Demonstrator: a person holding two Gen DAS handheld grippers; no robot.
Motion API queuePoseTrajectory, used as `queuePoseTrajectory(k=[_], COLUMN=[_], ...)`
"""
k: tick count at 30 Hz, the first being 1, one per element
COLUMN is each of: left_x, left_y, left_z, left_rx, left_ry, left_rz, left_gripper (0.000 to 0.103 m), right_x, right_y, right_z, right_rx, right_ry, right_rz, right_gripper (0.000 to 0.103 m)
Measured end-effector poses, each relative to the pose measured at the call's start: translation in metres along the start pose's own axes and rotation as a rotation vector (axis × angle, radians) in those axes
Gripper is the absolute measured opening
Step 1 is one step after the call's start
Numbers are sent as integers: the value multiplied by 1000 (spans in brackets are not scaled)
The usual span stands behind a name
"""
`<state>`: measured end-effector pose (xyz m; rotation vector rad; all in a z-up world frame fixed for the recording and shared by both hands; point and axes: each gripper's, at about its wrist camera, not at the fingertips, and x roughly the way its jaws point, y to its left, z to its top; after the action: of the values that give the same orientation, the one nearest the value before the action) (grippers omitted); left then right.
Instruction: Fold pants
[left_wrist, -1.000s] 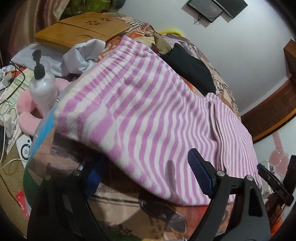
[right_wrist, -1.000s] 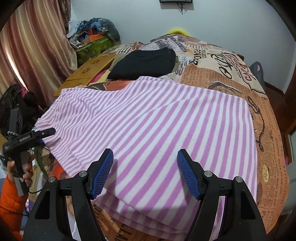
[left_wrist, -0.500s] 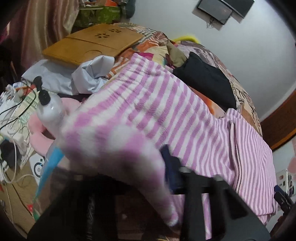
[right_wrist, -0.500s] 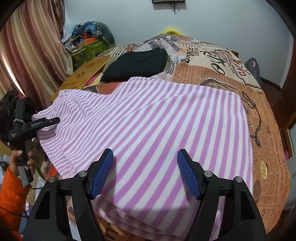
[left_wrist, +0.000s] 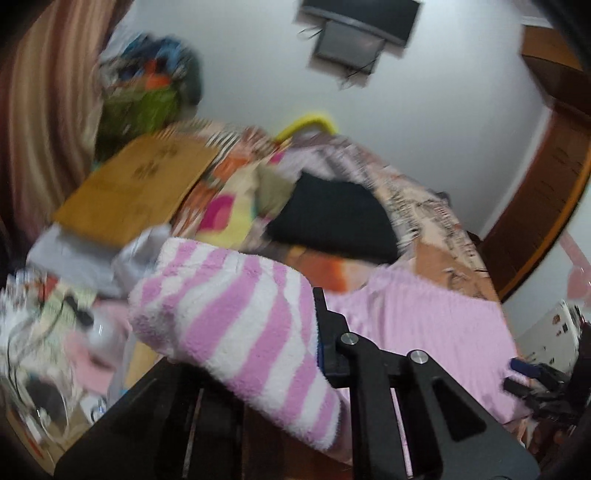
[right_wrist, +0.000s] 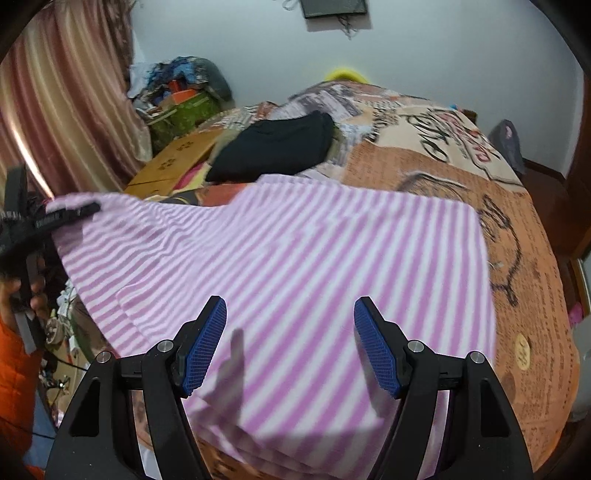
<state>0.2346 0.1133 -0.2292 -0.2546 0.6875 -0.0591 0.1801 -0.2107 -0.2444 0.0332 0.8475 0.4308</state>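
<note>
At the bed's left edge the left gripper (left_wrist: 310, 350) has its fingers clamped on a bunched corner of the pink-striped pants (right_wrist: 288, 258), lifted clear of the bed (right_wrist: 517, 229); only one finger shows in the left wrist view, the other hidden under fleece, but the cloth hangs from it so the grip reads as firm. That view is blurred. The rest of the pants lie flat across the bed's near half, long axis running left-right, from the raised corner to a straight edge toward the bed's right side, w/ several layers stacked at the near edge, so prob. already folded at least once. The right gripper (right_wrist: 290, 347) hovers over the near edge w/ fingers wide apart, holding nothing, fabric directly below and ahead of it. Key relation: the raised corner sits far left, the target edge far right, so the left hand is nearer the free end and the fold would likely travel left-to-right along the long axis, right side free to pin or catch. Beyond the pants, toward the far edge, a black folded garment (right_wrist: 277, 147) lies apart from them. Containers: a green bag (right_wrist: 184, 114) off the bed's far-left corner, stuffed w/ colourful items, contents too blurry to name.
</note>
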Motion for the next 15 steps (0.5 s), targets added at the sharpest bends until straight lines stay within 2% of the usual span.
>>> queuePoseTrajectory(k=[6,8,10,15], left_x=[-20,-24,-26,-20], left_y=[-63,-83,-101,-142], left_z=[25,27,29,28], left_rx=[145,199,241,313], left_ry=[-70,-86,-94,-74], left_rz=[-91,-114,-133,-190], left_gripper=[15,15,15,15], right_x=[27,38,41,24], right_y=[30,35,40,31], right_z=[0,-4,-7,-5], right_rx=[-89,-107,-130,-95], right_ry=[53,76,63,32], right_rz=[72,72,63,97], right_gripper=[68,73,78,75])
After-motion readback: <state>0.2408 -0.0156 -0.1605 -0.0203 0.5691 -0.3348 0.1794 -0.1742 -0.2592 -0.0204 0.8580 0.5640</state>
